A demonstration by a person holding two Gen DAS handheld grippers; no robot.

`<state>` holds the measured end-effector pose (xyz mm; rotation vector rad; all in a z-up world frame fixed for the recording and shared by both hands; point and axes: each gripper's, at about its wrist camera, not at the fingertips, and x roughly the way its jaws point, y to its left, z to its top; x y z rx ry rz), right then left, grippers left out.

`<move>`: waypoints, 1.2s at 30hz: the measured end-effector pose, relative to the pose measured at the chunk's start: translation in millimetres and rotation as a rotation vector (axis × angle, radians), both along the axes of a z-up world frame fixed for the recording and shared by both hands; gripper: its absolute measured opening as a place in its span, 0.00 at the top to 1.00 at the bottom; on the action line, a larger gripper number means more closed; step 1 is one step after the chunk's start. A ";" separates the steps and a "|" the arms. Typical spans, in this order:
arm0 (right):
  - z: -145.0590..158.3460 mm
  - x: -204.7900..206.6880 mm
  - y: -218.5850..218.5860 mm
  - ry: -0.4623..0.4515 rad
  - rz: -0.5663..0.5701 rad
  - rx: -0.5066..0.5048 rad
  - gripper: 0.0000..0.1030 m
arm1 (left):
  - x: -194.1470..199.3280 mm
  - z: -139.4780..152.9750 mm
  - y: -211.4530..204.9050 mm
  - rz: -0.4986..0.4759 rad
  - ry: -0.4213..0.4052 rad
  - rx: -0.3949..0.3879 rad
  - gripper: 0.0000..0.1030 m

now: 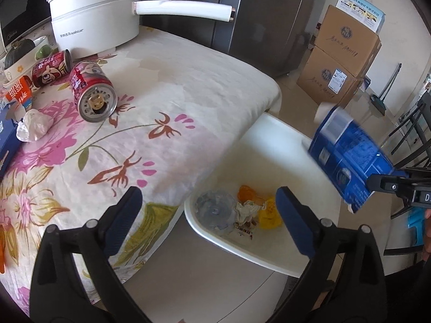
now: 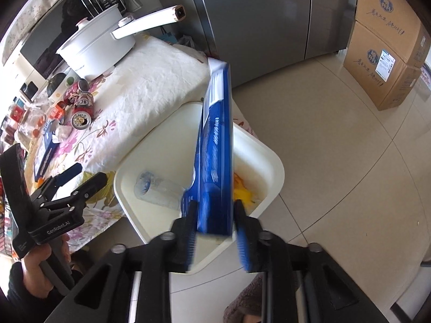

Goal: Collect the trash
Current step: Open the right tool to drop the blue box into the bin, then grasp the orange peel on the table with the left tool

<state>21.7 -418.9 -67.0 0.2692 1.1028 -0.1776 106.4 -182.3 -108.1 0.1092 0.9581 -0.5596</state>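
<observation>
Floral cloth covers the tabletop (image 1: 188,86) across the upper left of both views, with two red cans (image 1: 93,94) lying beside a white electric pot (image 1: 99,24). Below its edge, toward the lower middle, stands a white bin (image 2: 272,167) holding a clear plastic bottle (image 2: 159,191) and yellow and orange scraps (image 1: 269,210). The left hand-held gripper (image 1: 208,215) hangs over the bin with its jaws wide apart and nothing between them. The right hand-held gripper (image 2: 215,231) has its jaws parted around a blurred blue carton (image 2: 215,161) above the bin; its pads seem just clear of it.
</observation>
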 end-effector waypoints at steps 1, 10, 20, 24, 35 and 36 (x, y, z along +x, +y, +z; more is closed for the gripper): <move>-0.1 0.1 -0.1 0.001 -0.010 -0.006 0.43 | -0.4 0.0 -1.0 0.000 -0.002 0.003 0.03; -1.3 2.8 0.2 0.009 -0.015 0.006 0.32 | 1.0 1.8 4.8 0.016 0.001 0.001 0.03; 3.7 11.5 8.7 0.010 -0.013 -0.003 0.26 | 4.0 3.7 21.2 0.044 0.004 0.025 0.01; 9.7 20.7 24.2 0.000 0.017 -0.015 0.23 | 6.5 7.0 41.7 0.084 0.004 0.044 0.01; 19.7 47.4 88.2 -0.013 0.130 -0.039 0.21 | 12.2 23.3 118.8 0.228 0.016 0.058 0.01; 20.5 49.5 94.0 -0.015 0.138 -0.039 0.21 | 12.3 24.1 126.8 0.245 0.020 0.061 0.01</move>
